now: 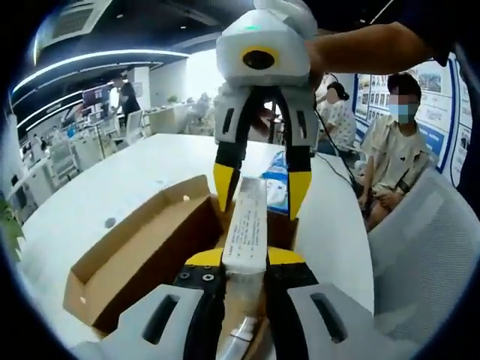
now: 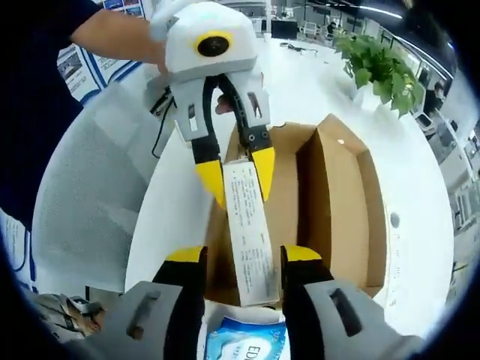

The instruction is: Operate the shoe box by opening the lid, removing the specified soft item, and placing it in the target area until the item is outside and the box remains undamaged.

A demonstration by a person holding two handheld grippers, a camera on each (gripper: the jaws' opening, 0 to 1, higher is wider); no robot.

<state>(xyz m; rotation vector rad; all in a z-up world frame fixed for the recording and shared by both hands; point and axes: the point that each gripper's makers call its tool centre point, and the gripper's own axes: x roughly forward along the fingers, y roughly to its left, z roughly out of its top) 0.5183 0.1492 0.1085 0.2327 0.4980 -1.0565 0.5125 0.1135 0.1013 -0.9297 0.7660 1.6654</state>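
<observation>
Both tools grip the same white strip [image 1: 246, 221] from opposite ends — left tool [image 1: 245, 259], right tool [image 2: 244, 255] — above the open cardboard box [image 2: 337, 202] on the white worktop [image 1: 112, 187].

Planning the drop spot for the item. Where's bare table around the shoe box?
Bare white table lies past the open lid, and on the plant side of the shoe box. Crowded at the box's near wall: both grippers flank the white labelled flap, and a blue-white packet sits beside the box.
</observation>
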